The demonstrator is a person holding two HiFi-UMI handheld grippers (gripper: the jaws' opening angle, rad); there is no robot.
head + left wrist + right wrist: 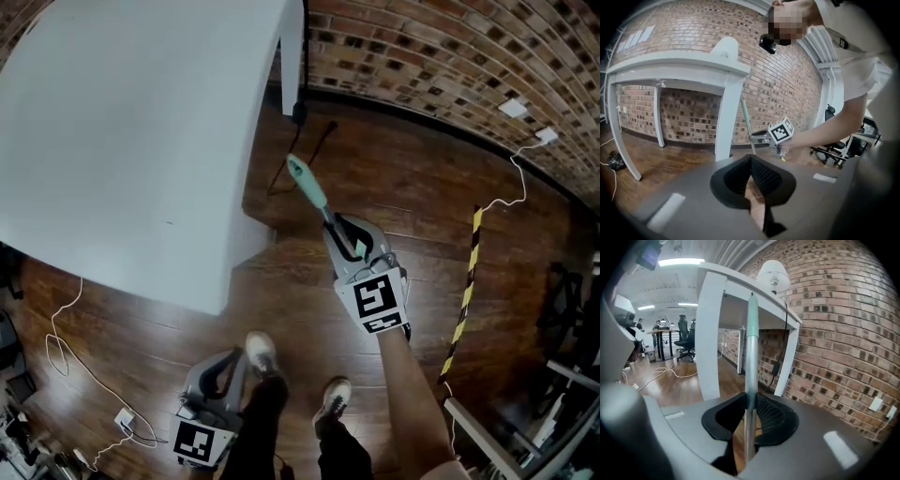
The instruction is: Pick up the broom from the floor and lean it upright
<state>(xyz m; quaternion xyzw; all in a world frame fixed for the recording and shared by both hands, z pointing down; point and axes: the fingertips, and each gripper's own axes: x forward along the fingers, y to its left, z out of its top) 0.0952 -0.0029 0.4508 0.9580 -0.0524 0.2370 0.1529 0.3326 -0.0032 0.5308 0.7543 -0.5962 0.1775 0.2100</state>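
The broom's handle is a metal pole with a teal grip at its top end. It stands nearly upright beside the white table, and my right gripper is shut on it. In the right gripper view the broom handle rises straight up between the pads of my right gripper. The broom handle and my right gripper also show in the left gripper view. The broom's head is hidden. My left gripper hangs low by the person's legs, and my left gripper is shut with nothing between its jaws.
A large white table fills the left, its leg close to the brick wall. A yellow-black strip lies on the wooden floor to the right. White cables trail at the lower left. The person's shoes stand between the grippers.
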